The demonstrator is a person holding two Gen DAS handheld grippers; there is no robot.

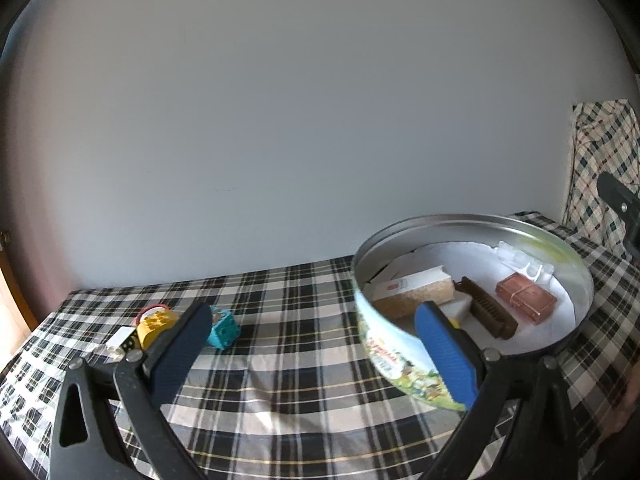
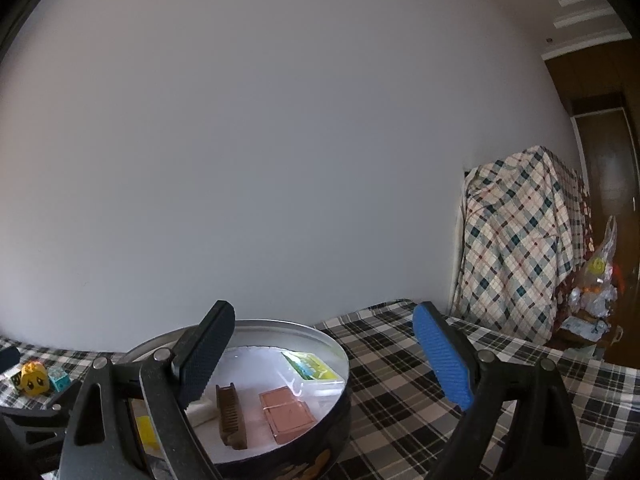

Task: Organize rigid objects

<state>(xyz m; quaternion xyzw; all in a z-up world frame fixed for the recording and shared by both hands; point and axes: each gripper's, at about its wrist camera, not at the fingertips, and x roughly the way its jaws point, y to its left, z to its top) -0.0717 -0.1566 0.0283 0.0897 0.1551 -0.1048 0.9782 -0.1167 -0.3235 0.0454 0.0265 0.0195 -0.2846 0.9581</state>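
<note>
A round metal tin (image 1: 472, 220) with a printed side stands on the plaid cloth. In it lie a brown comb (image 1: 486, 314), a copper-pink box (image 1: 526, 298), a cork-and-white block (image 1: 412, 292) and a clear plastic piece (image 1: 524, 264). My left gripper (image 1: 314, 312) is open and empty, and its blue finger (image 1: 444, 352) overlaps the tin's near wall. A yellow toy brick (image 1: 156, 326) and a teal brick (image 1: 224, 328) sit at the far left. My right gripper (image 2: 323, 308) hangs open and empty over the tin (image 2: 340, 360), above the comb (image 2: 230, 416) and pink box (image 2: 286, 414).
The table carries a black-and-white plaid cloth (image 1: 300, 380) and backs onto a plain white wall. To the right stands furniture draped in a checked cloth (image 2: 520, 240), with a plastic bag (image 2: 600, 272) and a wooden door (image 2: 600, 140) beyond it.
</note>
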